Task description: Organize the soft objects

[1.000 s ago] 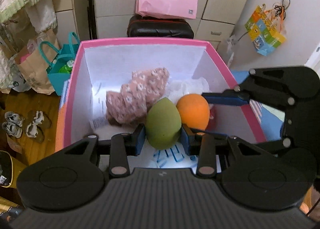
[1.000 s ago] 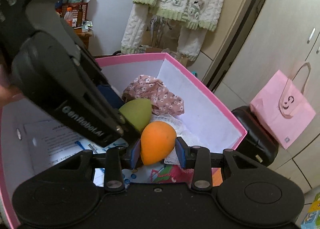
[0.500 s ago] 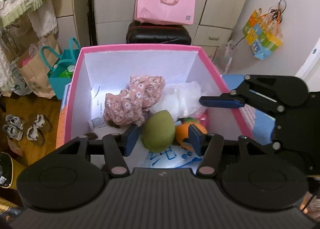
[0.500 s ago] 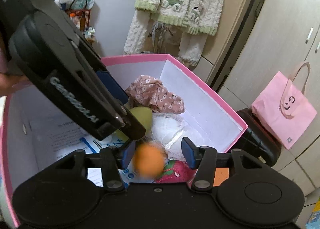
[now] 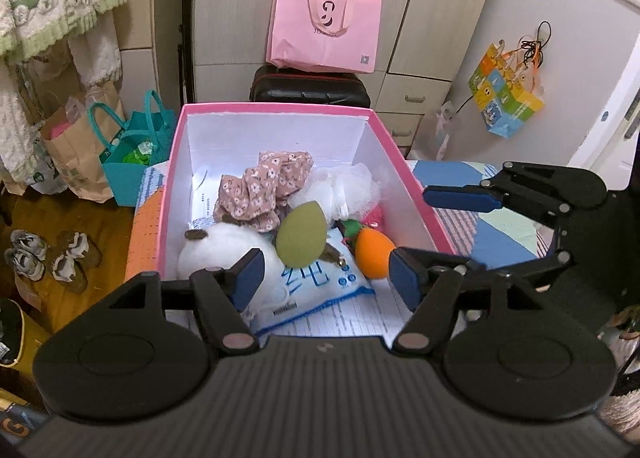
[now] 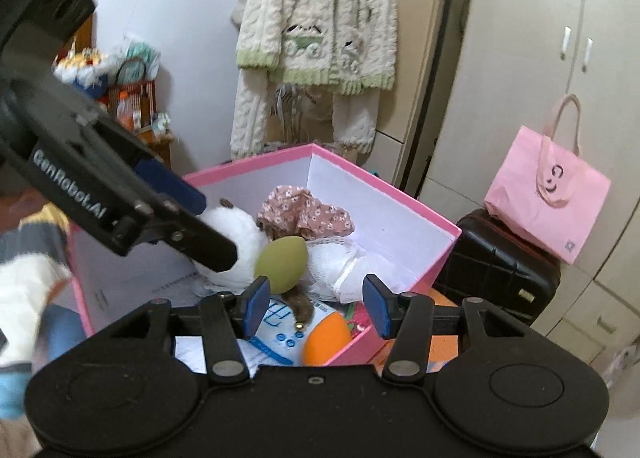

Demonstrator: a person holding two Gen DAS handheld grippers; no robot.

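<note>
A pink box (image 5: 404, 173) with white walls holds the soft things. A green egg-shaped sponge (image 5: 301, 234) and an orange one (image 5: 373, 252) lie inside it, beside a floral cloth (image 5: 264, 187), a white mesh puff (image 5: 344, 189), a white plush toy (image 5: 220, 254) and a blue-printed packet (image 5: 316, 290). My left gripper (image 5: 325, 274) is open and empty above the box's near end. My right gripper (image 6: 316, 306) is open and empty above the box; the green sponge (image 6: 282, 264) and orange sponge (image 6: 326, 342) show below it.
A black suitcase (image 5: 310, 87) with a pink paper bag (image 5: 324, 31) on it stands behind the box. Teal and brown bags (image 5: 132, 149) and shoes (image 5: 48, 258) are on the floor to the left. A patterned bedspread (image 5: 492, 225) lies under the box.
Both grippers opened and let go of their sponges, which dropped into the box. Both grippers then rose and pulled back from the box.
</note>
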